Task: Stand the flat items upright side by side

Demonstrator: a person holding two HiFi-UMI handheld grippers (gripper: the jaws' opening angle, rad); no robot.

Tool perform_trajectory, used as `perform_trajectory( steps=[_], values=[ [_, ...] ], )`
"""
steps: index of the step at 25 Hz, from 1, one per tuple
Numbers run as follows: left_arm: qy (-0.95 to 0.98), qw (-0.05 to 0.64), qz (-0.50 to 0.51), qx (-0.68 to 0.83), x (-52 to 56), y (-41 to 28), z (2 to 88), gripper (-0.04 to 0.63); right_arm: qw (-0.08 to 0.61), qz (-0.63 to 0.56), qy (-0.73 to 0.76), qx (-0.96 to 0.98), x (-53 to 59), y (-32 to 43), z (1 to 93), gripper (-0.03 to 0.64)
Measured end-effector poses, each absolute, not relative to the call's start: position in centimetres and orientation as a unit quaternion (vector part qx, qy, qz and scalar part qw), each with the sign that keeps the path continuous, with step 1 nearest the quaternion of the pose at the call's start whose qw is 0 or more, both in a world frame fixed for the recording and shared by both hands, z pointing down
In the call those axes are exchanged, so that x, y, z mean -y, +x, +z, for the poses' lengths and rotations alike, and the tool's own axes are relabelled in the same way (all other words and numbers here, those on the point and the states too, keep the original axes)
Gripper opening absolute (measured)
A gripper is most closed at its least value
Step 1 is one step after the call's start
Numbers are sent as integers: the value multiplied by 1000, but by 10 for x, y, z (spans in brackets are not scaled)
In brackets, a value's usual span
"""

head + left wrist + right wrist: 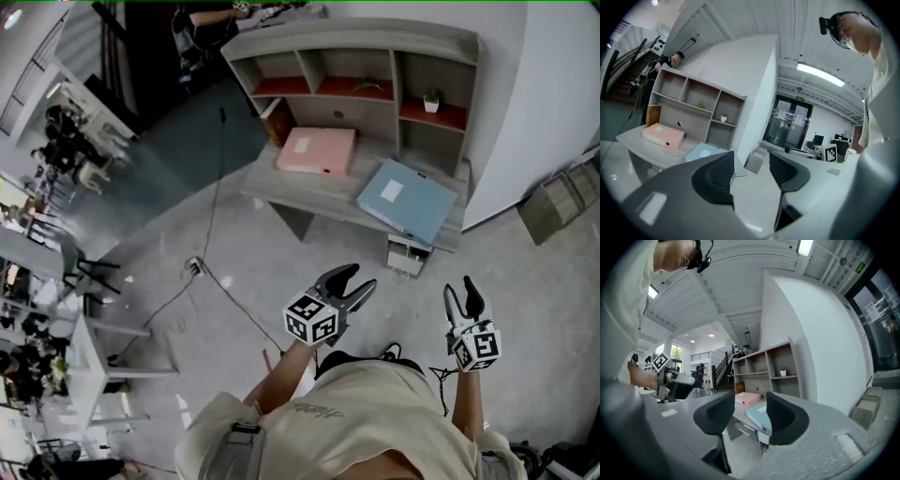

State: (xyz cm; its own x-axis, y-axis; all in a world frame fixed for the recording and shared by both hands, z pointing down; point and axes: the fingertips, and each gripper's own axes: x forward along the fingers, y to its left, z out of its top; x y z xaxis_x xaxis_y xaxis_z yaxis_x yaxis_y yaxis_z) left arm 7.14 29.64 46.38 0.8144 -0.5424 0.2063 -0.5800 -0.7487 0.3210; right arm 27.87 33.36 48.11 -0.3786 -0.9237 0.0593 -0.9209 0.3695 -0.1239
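Two grippers come nearest, held out over the floor point(281, 253) well short of the furniture: the left gripper point(359, 278) and, at its 3 o'clock, the right gripper point(462, 289). Each gripper's own view shows its fingers partly spread, neither wide nor closed, with only air between the pads. At 12 o'clock from them stands a grey desk point(291, 183), where the blue folder point(408, 199) lies flat near the right end. The pink folder point(316, 150) lies flat at its 10 o'clock, apart from it. Behind rises a hutch point(356, 42) holding a small potted plant point(431, 98). Only the head view shows the cardboard boxes point(561, 202) at 2 o'clock. The left gripper view alone shows glass doors point(790, 124). The right gripper view alone catches the other gripper in a hand at its 9 o'clock.
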Motion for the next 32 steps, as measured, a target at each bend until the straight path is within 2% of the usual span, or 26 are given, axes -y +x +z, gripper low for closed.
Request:
perform_trajectory(
  steps=[3, 8, 12, 19, 22, 25, 32],
  values=[
    [925, 203, 35, 320, -275, 80, 462, 252, 1, -76, -538, -839, -312, 286, 488, 206],
    [924, 196, 69, 320, -263, 81, 470, 241, 4, -85, -533, -842, -284, 294, 492, 206],
    [920, 214, 83, 318, -248, 81, 488, 241, 0, -109, -543, -833, -269, 295, 506, 206],
    [932, 224, 59, 279, -177, 103, 492, 239, -24, -102, -575, -811, -220, 309, 496, 206],
    [941, 198, 60, 267, -131, 104, 485, 204, -17, -95, -604, -791, -179, 318, 479, 206],
    [949, 180, 73, 249, -94, 114, 485, 215, -29, -67, -619, -782, -145, 325, 458, 206],
    [958, 198, 83, 190, -38, 129, 502, 212, -42, -53, -642, -764, -89, 327, 448, 207]
  ],
)
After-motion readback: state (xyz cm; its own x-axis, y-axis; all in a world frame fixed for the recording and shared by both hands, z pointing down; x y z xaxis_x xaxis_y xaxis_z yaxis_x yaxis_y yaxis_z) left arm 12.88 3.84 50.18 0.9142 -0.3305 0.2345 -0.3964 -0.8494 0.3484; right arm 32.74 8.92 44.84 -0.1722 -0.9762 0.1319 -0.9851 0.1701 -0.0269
